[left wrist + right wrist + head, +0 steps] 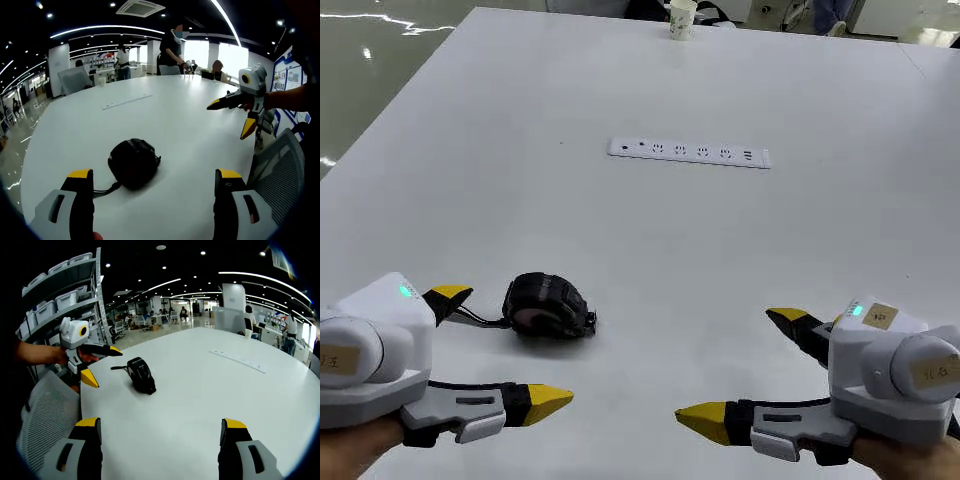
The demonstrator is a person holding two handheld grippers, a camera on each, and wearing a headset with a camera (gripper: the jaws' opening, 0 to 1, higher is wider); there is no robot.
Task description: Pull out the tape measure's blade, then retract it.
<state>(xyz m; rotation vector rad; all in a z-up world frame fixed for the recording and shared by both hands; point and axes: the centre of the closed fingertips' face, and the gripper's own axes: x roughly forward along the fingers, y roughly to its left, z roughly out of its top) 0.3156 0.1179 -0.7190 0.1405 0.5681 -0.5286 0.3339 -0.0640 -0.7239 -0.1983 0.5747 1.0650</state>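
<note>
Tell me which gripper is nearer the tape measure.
Left. The left gripper is right beside the tape measure, with its jaws open toward it. The right gripper is well off to the other side, also open.

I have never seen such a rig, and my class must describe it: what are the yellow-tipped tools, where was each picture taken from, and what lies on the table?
No robot here: a person holds a two-jaw, yellow-tipped gripper in each hand. The head view comes from a headset camera looking down at the left gripper and right gripper. The two round pictures come from cameras riding on the grippers, looking along their jaws. On the white table lie a black rounded tape measure, a long white power strip and a paper cup. Both grippers are open, holding nothing.
</note>
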